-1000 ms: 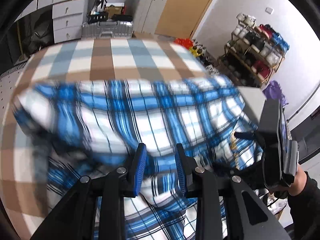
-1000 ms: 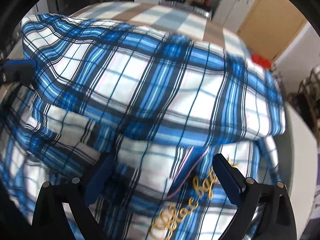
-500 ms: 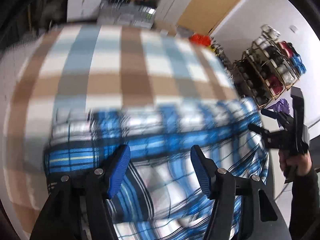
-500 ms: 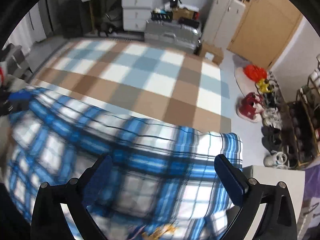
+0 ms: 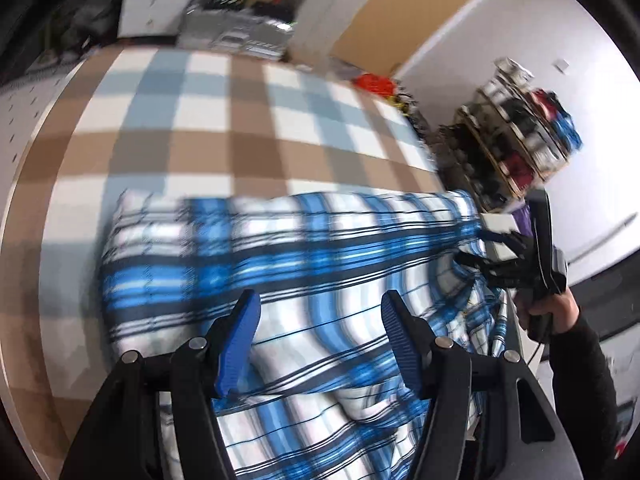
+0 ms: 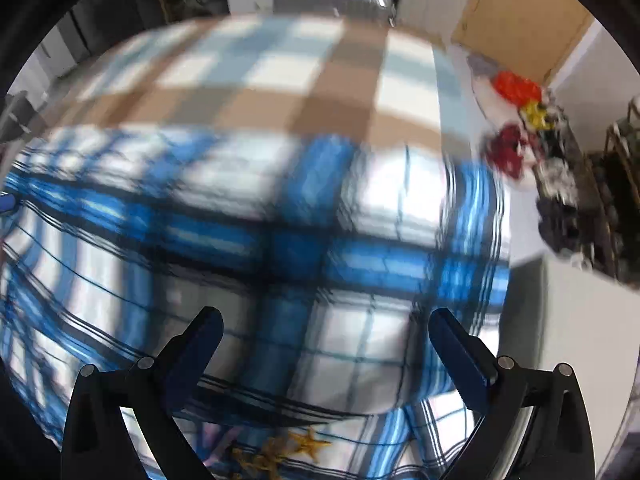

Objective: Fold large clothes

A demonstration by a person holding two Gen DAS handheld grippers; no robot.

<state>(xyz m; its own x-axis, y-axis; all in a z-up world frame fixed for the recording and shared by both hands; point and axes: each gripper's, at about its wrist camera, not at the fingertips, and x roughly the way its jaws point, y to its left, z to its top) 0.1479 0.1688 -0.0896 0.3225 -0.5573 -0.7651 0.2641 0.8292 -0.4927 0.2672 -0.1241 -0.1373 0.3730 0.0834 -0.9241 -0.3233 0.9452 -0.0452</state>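
A blue, white and black plaid shirt [image 5: 304,248] lies folded on the checked brown, blue and white bed cover [image 5: 208,120]. My left gripper [image 5: 320,332] hovers over the shirt's near part, open, with nothing between its blue pads [image 5: 240,336]. My right gripper [image 6: 328,332] hangs above the same plaid shirt [image 6: 280,216], its jaws wide apart and empty. Gold embroidery [image 6: 280,452] shows on the cloth just below it. In the left wrist view the right gripper [image 5: 516,264] appears at the shirt's right end, held by a hand [image 5: 552,312] in a dark sleeve. Both views are blurred.
The bed cover [image 6: 280,64] stretches bare beyond the shirt's far edge. White drawers [image 5: 156,4] and a silver case [image 5: 236,36] stand behind the bed. A shoe rack [image 5: 524,136] and red and yellow items [image 6: 516,88] sit on the floor to the right.
My left gripper let go of the plaid cloth and opened. The upper layer of the shirt settled flat, baring more bed cover. My right gripper, open throughout, drew back from the shirt.
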